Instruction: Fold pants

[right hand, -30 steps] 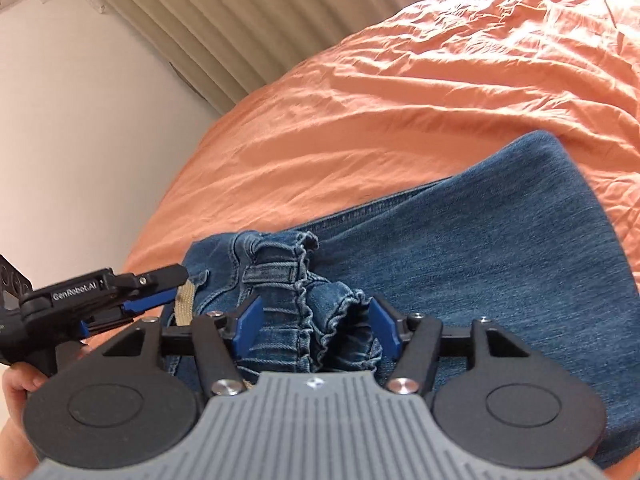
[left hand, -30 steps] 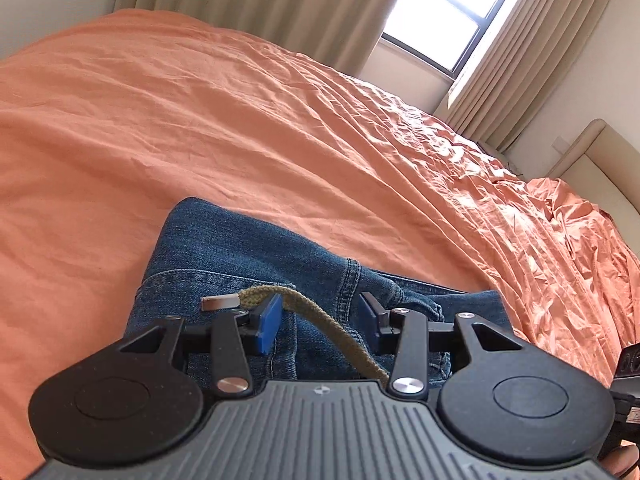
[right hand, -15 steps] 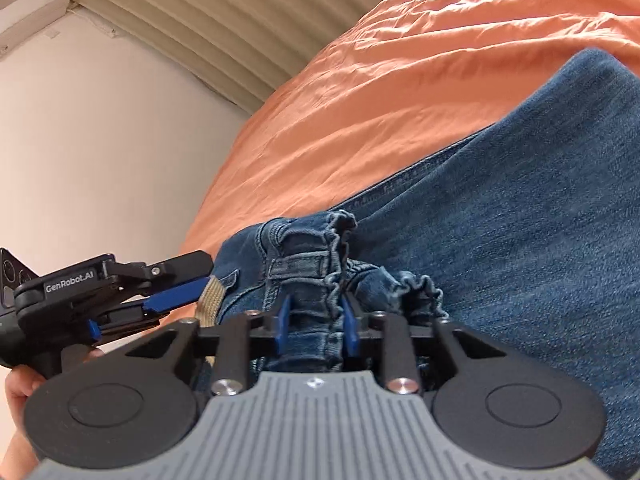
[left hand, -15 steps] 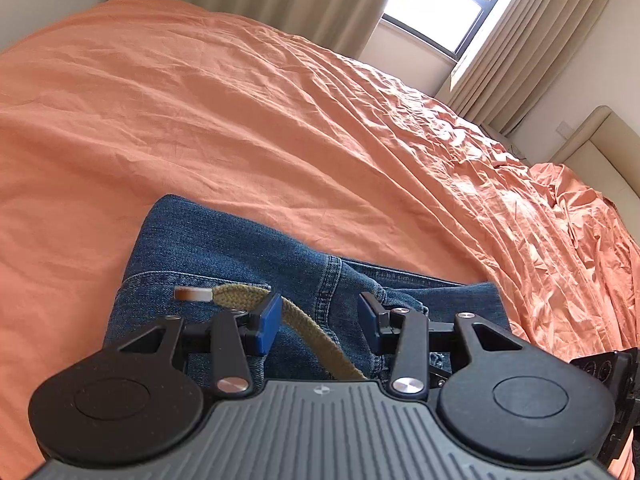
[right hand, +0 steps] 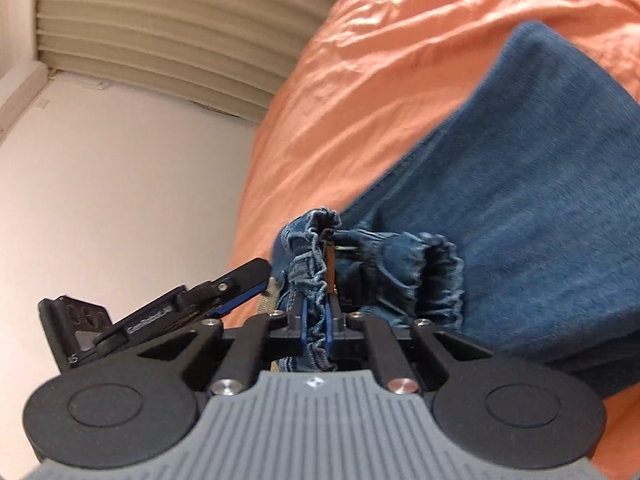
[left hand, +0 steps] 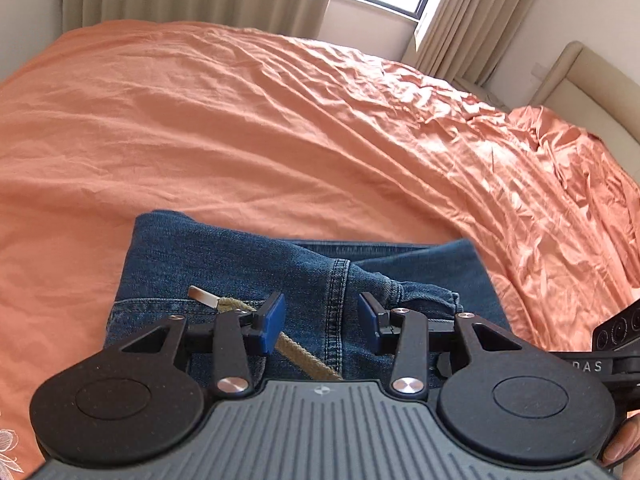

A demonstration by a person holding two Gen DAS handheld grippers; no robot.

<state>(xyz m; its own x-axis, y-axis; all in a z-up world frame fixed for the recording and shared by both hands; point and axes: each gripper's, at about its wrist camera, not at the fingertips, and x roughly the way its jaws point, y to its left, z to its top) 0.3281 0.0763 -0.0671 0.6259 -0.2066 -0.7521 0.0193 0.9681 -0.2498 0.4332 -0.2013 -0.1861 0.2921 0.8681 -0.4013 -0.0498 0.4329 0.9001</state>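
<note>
Change since earlier frames: right tongs, wide apart around the gathered waistband a second ago, have clamped onto it and lifted it; left tongs have stayed spread, their view tilting up to take in more of the room.

Left wrist view, tongs: left tongs (left hand: 321, 322) released, blue pads (left hand: 272, 322) well apart, nothing between them but denim lying below.
Left wrist view, jeans: jeans (left hand: 248, 256) lie on the orange bedsheet (left hand: 240, 120) just ahead of and under the pads; a seam runs between the two pads, and a tan drawstring (left hand: 298, 354) with a pale tip passes beside the left pad.
Left wrist view, progress: denim looks doubled over already, with a fold edge ahead of the tongs; judged partly folded, at least one more fold remaining.
Left wrist view, hidden: near part of the jeans is covered by the tongs' body; the other tool is cut off at the right edge.

Right wrist view, tongs: right tongs (right hand: 316, 330) clenched on the ruffled waistband (right hand: 316, 280), which rises bunched ahead of the pads.
Right wrist view, jeans: broad denim panel (right hand: 540, 200) spreads ahead and to the right, over the sheet.
Right wrist view, progress: grip taken; the carry-over fold appears not yet made.
Right wrist view, hidden: leg ends are out of view; layers inside the bunch cannot be counted; left tongs (right hand: 240, 284) show side-on at left, their opening unreadable here.
</note>
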